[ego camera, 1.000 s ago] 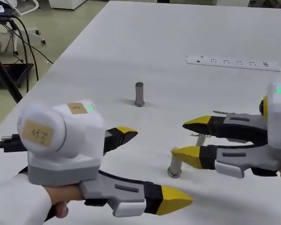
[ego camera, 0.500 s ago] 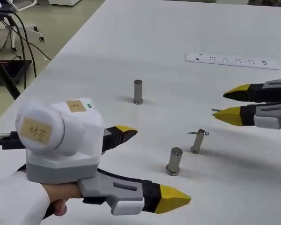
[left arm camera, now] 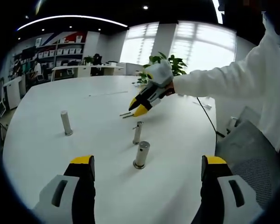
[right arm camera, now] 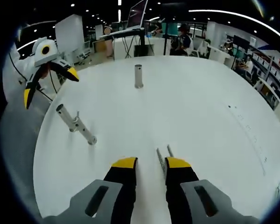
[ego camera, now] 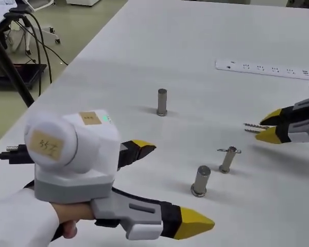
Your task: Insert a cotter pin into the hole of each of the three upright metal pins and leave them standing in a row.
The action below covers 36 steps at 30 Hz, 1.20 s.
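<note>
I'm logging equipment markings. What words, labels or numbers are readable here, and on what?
Large tan sticker on the left hand-held gripper: handwritten marks, too blurred to read.
Small tan sticker beside it: too blurred to read.
White power strip: no readable text.

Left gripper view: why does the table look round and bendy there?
Left gripper view: its fisheye lens bends the table edge into a curve; right gripper view: same bulging; head view: the table edge runs straight, and the far metal pin casts a soft shadow.

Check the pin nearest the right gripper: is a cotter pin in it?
In: a cotter pin sticks sideways through the top of that pin.
</note>
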{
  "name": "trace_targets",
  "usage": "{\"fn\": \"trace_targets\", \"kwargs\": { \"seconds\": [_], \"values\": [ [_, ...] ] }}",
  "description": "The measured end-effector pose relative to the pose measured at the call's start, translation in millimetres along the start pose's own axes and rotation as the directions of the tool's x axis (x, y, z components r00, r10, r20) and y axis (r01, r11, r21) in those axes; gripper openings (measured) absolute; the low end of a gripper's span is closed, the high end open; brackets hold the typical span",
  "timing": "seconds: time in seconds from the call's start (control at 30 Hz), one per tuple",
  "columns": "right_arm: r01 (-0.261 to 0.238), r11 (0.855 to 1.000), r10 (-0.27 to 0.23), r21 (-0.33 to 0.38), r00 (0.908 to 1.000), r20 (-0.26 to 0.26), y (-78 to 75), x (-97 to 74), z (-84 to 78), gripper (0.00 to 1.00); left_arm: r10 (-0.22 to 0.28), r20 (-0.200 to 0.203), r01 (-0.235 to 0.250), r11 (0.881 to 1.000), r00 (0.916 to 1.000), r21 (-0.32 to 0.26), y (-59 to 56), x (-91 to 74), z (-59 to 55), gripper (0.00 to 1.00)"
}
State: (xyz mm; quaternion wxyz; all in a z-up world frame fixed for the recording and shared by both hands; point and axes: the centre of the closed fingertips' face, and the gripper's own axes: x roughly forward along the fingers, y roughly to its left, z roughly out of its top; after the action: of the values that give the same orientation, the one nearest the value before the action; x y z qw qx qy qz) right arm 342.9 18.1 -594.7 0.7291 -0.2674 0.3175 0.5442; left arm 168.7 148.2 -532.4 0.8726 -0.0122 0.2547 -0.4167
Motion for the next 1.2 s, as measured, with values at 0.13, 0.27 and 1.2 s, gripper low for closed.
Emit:
{"fn": "trace_targets", "kwargs": {
  "seconds": [0.13,0.27,1.2],
  "values": [
    [-0.003,1.0,0.003,0.006,0.9997,-0.023,-9.1,5.4,-6.3,0.16,0.012,-0.008,-0.012,1.0,0.9999,-0.002,3.2,-3.7,-3.5,0.94],
    [-0.014,1.0,0.014,-0.012,0.9971,-0.075,-20.3,12.3,-18.3,0.14,0.026,0.002,-0.026,1.0,0.9997,-0.012,6.6,-8.3,-4.3,0.94],
    [0.007,0.993,-0.025,-0.119,0.9881,-0.152,-14.0,11.3,-18.2,0.0,0.064,0.054,-0.061,0.997,0.9965,-0.056,17.2,-19.0,3.4,0.92]
  ]
}}
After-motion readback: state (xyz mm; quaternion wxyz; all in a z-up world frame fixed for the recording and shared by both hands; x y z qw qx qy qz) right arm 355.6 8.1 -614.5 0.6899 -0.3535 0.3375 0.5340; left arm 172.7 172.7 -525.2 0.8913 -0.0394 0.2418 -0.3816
